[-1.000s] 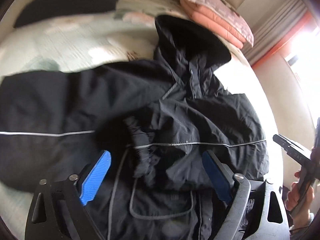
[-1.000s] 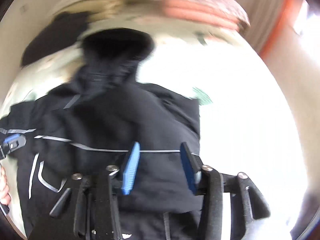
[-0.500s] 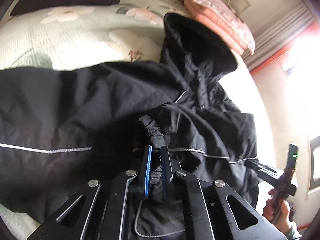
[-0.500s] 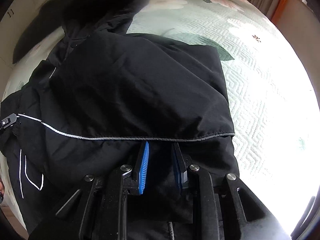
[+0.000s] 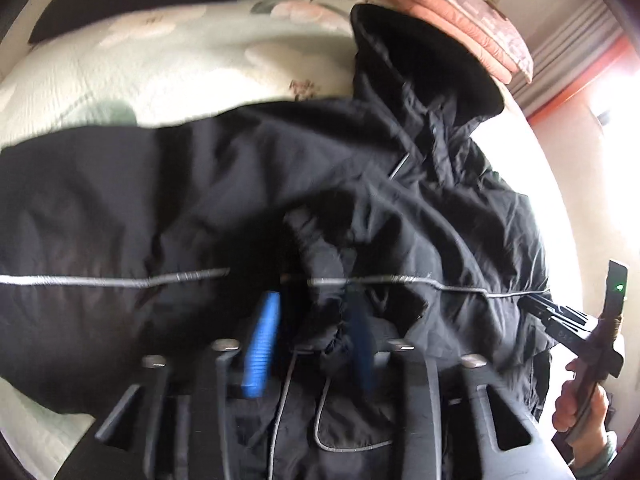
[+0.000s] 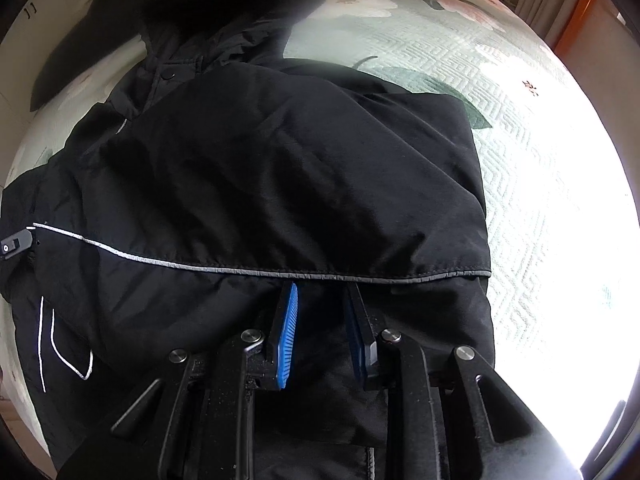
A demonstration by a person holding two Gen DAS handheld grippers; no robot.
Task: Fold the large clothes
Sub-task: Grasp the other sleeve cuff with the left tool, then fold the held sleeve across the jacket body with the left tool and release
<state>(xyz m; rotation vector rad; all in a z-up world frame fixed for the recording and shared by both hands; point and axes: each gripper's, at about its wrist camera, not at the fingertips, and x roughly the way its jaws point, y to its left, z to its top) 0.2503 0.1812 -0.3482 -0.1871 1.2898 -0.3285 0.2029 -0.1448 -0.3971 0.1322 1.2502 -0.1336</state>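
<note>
Jacket, black, hooded and padded, lies spread across the quilted bedspread, directly under and ahead of both claws. It looks soft, bulky and light, with a smooth shell that probably slides against itself, so a thin pinch of one layer would likely slip. A seam, a cuff or a doubled edge gives a surer hold.

The left gripper points steeply down at the middle of the garment. Its jaws have just been opening and now stand released. The gathered sleeve cuff lies loose between them, nearer the right pad, and the left pad is clear of it. Beyond its tips the hood lies crumpled towards the far right.

The right gripper has its pads close together just below a folded-over panel, whose edge is marked by grey reflective piping running across just past the fingertips. Dark cloth fills the narrow gap, but I cannot tell whether the pads pinch it or merely rest on it. That piped edge, just ahead of the claw, looks the best place to grip for the next fold, since the stitched hem should resist slipping.
</note>
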